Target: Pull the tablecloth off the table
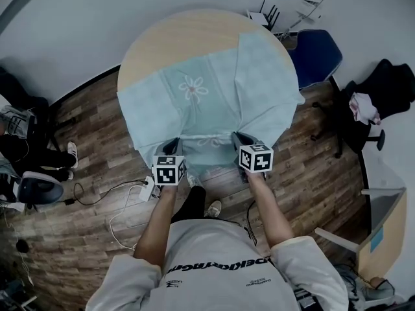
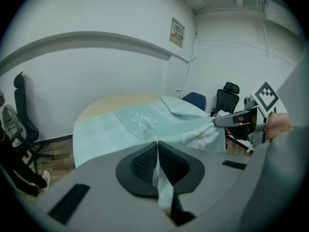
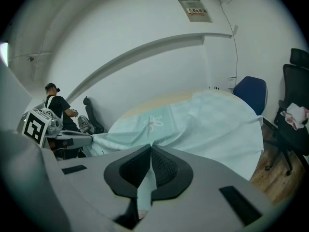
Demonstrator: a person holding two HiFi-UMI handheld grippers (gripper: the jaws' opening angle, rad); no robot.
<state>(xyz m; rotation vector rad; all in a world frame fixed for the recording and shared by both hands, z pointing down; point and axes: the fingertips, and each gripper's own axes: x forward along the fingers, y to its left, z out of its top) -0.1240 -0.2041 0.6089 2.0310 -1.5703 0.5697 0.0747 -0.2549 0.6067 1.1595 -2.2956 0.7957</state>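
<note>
A pale turquoise tablecloth [image 1: 207,102] with a white flower print covers the near part of a round wooden table [image 1: 175,34]; the far edge of the tabletop is bare. The cloth's right side is folded over and bunched. My left gripper [image 1: 174,142] is shut on the cloth's near hem, and a strip of fabric runs between its pads [image 2: 157,144]. My right gripper [image 1: 241,137] is shut on the same hem further right, with cloth pinched between its pads [image 3: 151,149]. Between the two grippers the hem is lifted off the table edge.
A blue chair [image 1: 318,54] stands at the table's far right, and a black office chair [image 1: 373,102] with clothes on it is further right. A power strip with cables [image 1: 146,190] lies on the wood floor at left. A seated person [image 1: 26,154] is at far left.
</note>
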